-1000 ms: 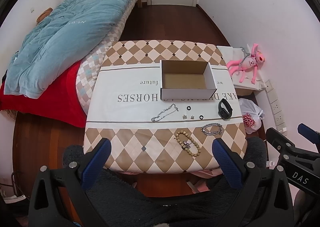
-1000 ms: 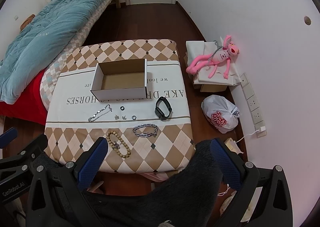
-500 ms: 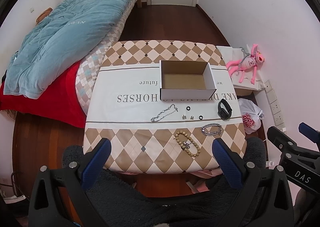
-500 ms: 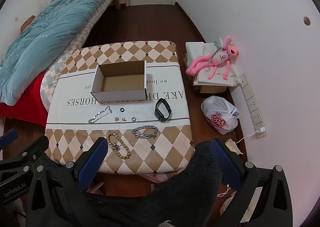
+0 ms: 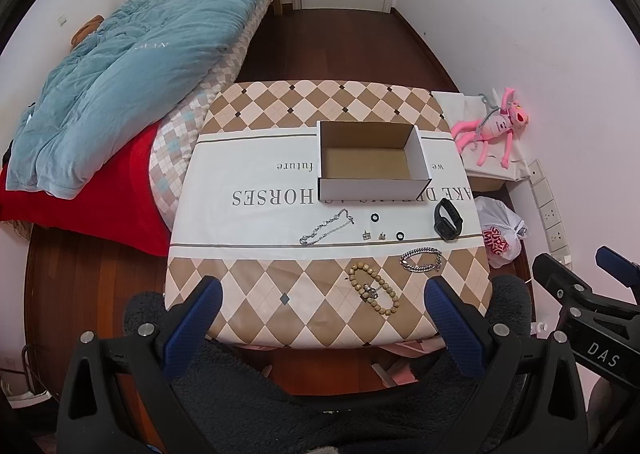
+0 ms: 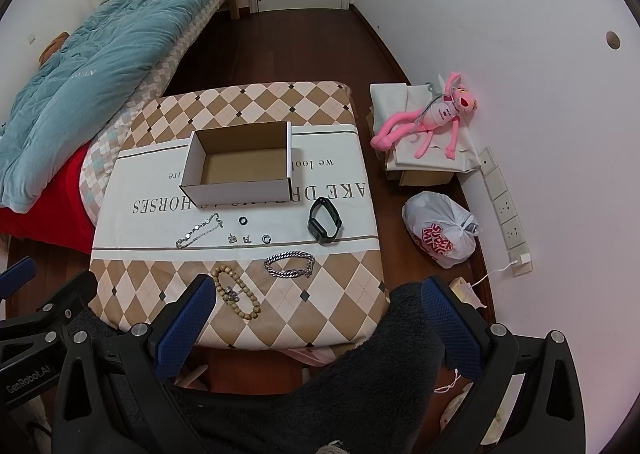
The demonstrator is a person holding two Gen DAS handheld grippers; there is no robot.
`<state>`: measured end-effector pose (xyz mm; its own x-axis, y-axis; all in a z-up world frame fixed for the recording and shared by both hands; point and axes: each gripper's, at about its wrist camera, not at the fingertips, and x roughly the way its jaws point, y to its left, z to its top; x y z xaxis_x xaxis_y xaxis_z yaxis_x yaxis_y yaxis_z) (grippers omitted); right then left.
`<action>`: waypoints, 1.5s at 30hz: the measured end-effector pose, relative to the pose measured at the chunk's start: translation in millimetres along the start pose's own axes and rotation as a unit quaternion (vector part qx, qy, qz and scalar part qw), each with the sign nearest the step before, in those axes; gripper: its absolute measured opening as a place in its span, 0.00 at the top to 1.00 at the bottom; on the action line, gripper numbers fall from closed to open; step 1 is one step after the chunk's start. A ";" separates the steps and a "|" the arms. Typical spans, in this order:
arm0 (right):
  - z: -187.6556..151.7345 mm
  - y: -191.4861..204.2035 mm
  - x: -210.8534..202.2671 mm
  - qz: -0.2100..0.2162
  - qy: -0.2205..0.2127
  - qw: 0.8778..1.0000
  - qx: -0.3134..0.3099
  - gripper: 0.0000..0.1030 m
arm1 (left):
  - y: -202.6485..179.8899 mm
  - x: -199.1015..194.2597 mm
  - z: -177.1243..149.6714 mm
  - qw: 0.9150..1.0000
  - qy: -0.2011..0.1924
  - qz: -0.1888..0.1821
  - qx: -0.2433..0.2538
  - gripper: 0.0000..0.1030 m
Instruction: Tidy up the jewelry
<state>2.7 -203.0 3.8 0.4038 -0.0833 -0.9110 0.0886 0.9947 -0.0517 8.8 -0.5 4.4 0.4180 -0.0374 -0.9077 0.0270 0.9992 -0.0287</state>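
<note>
An open, empty cardboard box (image 5: 372,158) (image 6: 240,166) stands on the cloth-covered table (image 5: 260,182) (image 6: 340,286). In front of it lie a thin silver chain (image 5: 326,227) (image 6: 199,230), two small black rings (image 5: 375,217) (image 5: 399,235), two small earrings (image 5: 374,235) (image 6: 239,239), a black watch band (image 5: 447,219) (image 6: 324,220), a thick silver bracelet (image 5: 422,259) (image 6: 289,264) and a wooden bead bracelet (image 5: 374,288) (image 6: 236,292). My left gripper (image 5: 322,308) and right gripper (image 6: 316,306) are both open and empty, held above the table's near edge.
A bed with a blue duvet (image 5: 132,74) and red sheet lies to the left. A pink plush toy (image 6: 432,122) on a box, a white plastic bag (image 6: 440,230) and a wall socket strip (image 6: 504,206) are on the right. A dark fleece covers my lap (image 6: 340,394).
Both views have drifted very slightly; the grippers stay open and the jewelry has not moved.
</note>
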 end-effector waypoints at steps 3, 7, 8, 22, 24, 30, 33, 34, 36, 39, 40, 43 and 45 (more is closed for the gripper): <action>-1.6 1.1 0.6 0.000 0.000 1.000 0.000 0.00 | -0.2 0.0 0.0 1.000 0.000 0.000 0.000 0.00; 1.8 0.0 1.1 0.000 -0.001 1.000 0.000 0.00 | -0.4 0.9 -0.1 1.000 -0.001 0.000 0.000 0.00; 9.7 -4.8 2.4 0.001 -0.001 1.000 0.001 0.00 | 0.4 0.8 -0.6 1.000 -0.001 0.000 0.000 0.00; 13.7 -19.9 110.2 -0.028 0.064 0.997 0.024 0.00 | -13.5 116.8 11.5 0.997 0.027 0.066 0.024 0.00; 10.1 -20.5 136.5 -0.036 0.082 0.996 0.021 0.02 | -14.4 141.9 9.9 0.996 0.051 0.063 0.024 0.00; -1.3 -18.5 207.3 -0.034 0.128 0.991 0.010 0.08 | -18.6 199.0 -0.9 0.992 0.107 0.062 0.026 0.00; -4.9 -18.1 229.4 -0.030 0.137 0.990 0.013 0.10 | -19.8 218.0 -6.3 0.989 0.126 0.067 0.027 0.00; -4.9 -18.0 234.8 -0.028 0.141 0.990 0.014 0.12 | -19.1 222.1 -6.8 0.989 0.131 0.068 0.026 0.00; -6.9 -16.8 247.8 -0.023 0.147 0.989 0.016 0.17 | -17.9 230.6 -8.3 0.988 0.136 0.071 0.022 0.00; -10.7 -14.3 265.3 -0.012 0.159 0.987 0.019 0.30 | -15.7 236.2 -8.5 0.987 0.140 0.073 0.015 0.00; -10.9 -13.1 270.0 -0.008 0.163 0.986 0.020 0.35 | -14.6 237.3 -9.0 0.987 0.141 0.071 0.012 0.00; -12.3 -9.8 274.1 0.012 0.150 0.988 0.025 0.41 | -8.1 239.0 -10.2 0.987 0.147 0.067 0.000 0.00; -11.3 -5.9 273.3 0.015 0.139 0.990 0.018 0.49 | -4.1 236.5 -11.7 0.987 0.150 0.063 -0.007 0.00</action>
<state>102.3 -231.0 -249.6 0.1417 -0.0294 -0.9895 0.1156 0.9932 -0.0130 96.9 -13.2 -215.0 0.1293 0.0910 -0.9874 -0.0219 0.9958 0.0889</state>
